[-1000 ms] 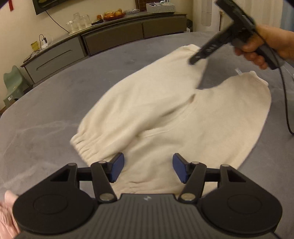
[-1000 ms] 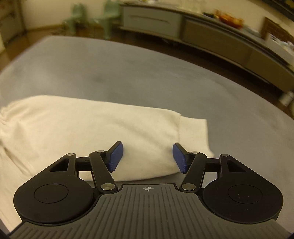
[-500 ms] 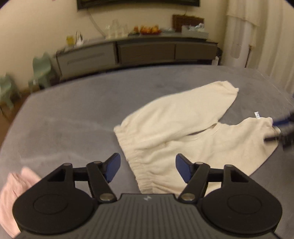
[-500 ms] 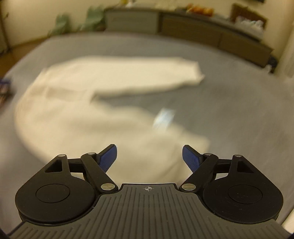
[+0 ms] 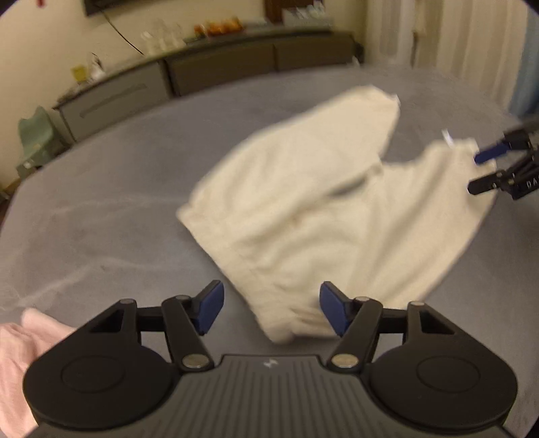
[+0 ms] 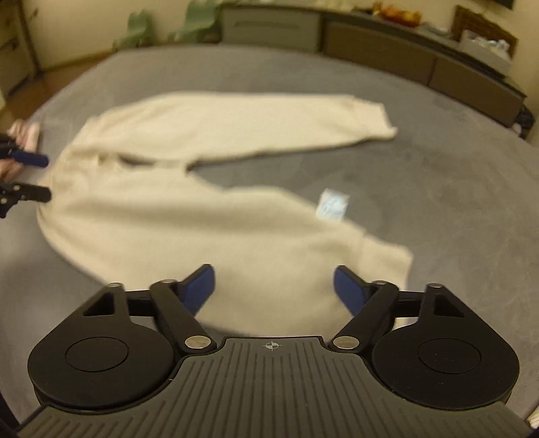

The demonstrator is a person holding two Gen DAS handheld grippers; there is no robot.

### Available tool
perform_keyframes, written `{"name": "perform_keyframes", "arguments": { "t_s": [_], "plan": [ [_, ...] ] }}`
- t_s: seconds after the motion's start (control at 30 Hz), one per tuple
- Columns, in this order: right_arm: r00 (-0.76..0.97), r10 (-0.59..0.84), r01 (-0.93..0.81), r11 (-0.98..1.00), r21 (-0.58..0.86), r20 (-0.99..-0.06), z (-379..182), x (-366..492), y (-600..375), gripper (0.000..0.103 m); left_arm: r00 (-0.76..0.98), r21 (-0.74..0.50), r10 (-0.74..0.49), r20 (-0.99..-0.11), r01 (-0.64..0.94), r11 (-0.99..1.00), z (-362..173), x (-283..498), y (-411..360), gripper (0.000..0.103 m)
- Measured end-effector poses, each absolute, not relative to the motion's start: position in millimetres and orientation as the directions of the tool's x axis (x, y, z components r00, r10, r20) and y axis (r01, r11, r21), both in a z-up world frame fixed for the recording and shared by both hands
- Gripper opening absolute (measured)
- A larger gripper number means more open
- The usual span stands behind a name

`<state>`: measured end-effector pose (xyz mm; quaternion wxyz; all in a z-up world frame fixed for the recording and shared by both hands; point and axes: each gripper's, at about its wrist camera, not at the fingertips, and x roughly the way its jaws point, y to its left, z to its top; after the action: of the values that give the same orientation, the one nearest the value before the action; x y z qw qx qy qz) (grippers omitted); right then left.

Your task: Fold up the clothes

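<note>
Cream trousers [image 5: 320,202] lie spread on the grey surface [image 5: 101,219], legs parted in a V; they also show in the right wrist view [image 6: 188,219]. My left gripper [image 5: 269,311] is open and empty, over the elastic waistband end. My right gripper [image 6: 274,289] is open and empty, just above the end of the near leg. A white label [image 6: 331,204] sticks out from that leg. Each gripper shows in the other's view: the right one [image 5: 485,171] at the leg end, the left one [image 6: 37,177] at the waistband.
A pink garment [image 5: 17,364] lies at the near left of the left wrist view, and shows small in the right wrist view [image 6: 25,134]. A long dark sideboard [image 5: 202,74] with fruit and glasses stands beyond the surface. Green child chairs [image 6: 198,17] stand by it.
Both grippers have swung and pulled back to opposite ends of the trousers. The right one left the far leg and now sits over the near leg's end. Both stayed open.
</note>
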<state>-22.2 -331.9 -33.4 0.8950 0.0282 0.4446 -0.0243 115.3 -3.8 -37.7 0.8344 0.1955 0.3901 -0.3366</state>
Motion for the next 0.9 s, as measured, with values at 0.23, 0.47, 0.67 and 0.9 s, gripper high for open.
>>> {"name": "perform_keyframes", "arguments": {
  "t_s": [0.23,0.47,0.67,0.9],
  "plan": [
    [0.606,-0.094,0.159,0.987,0.004,-0.79,-48,11,-354,0.069,0.495,0.016,-0.301,-0.815,0.539,0.842,-59,189,-15,0.063],
    [0.616,-0.078,0.164,0.986,0.031,-0.784,-38,12,-381,0.075,0.524,-0.001,-0.322,-0.789,0.522,0.853,-47,207,-14,0.06],
    [0.668,-0.128,0.212,0.977,0.024,-0.733,-11,88,-432,0.087,0.56,-0.038,-0.329,-0.761,0.468,0.883,-40,223,1,0.069],
    [0.603,-0.095,0.181,0.983,0.02,-0.792,-50,178,-455,0.062,0.527,-0.013,-0.339,-0.78,0.528,0.849,-57,231,-29,0.042]
  ]
}}
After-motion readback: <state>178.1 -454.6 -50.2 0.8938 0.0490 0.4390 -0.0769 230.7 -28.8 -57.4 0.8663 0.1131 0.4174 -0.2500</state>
